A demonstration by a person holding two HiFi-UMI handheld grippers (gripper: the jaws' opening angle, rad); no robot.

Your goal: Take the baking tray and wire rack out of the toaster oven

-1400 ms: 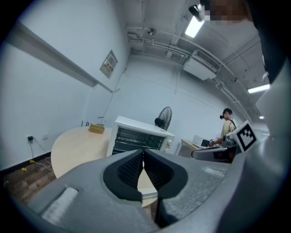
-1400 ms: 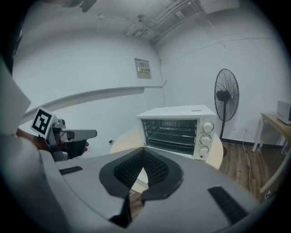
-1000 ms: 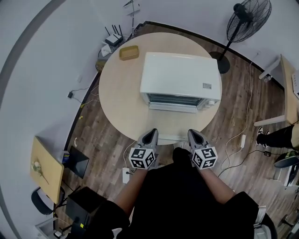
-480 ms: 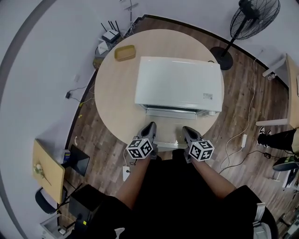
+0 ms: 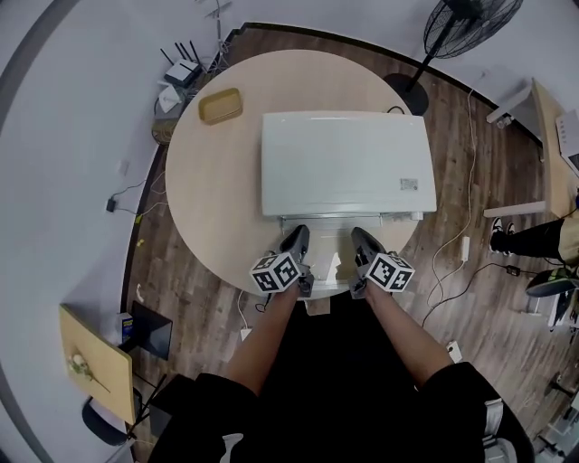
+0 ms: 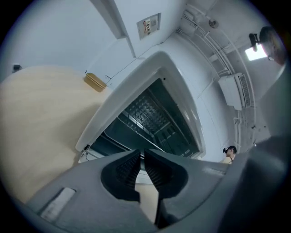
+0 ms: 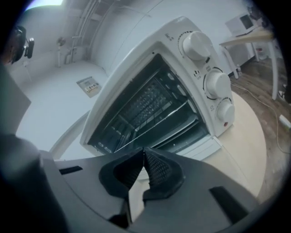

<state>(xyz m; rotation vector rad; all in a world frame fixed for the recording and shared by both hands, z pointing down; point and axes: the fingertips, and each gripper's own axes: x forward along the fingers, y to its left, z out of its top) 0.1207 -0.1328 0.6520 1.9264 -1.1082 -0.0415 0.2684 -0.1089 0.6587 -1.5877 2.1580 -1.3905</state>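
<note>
A white toaster oven (image 5: pixel 348 163) stands on the round wooden table (image 5: pixel 208 199). Its glass door looks folded down toward me. Both gripper views look into the dark cavity, where the wire rack (image 6: pixel 150 111) (image 7: pixel 145 102) lies across the inside. I cannot tell the baking tray apart from the rack. My left gripper (image 5: pixel 297 233) (image 6: pixel 142 152) is shut and empty, just in front of the oven's left half. On the right half, my right gripper (image 5: pixel 359 235) (image 7: pixel 144 151) is also shut and empty. Neither touches the oven.
A small tan dish (image 5: pixel 220 106) (image 6: pixel 94 82) sits at the table's far left. Three white knobs (image 7: pixel 217 84) line the oven's right side. A standing fan (image 5: pixel 461 23) is behind the table, with cables on the wooden floor and a side table (image 5: pixel 95 357) at lower left.
Both grippers have moved forward toward the oven front, sunk lower and rolled. The head view has shifted, so the oven is now seen more from above.
</note>
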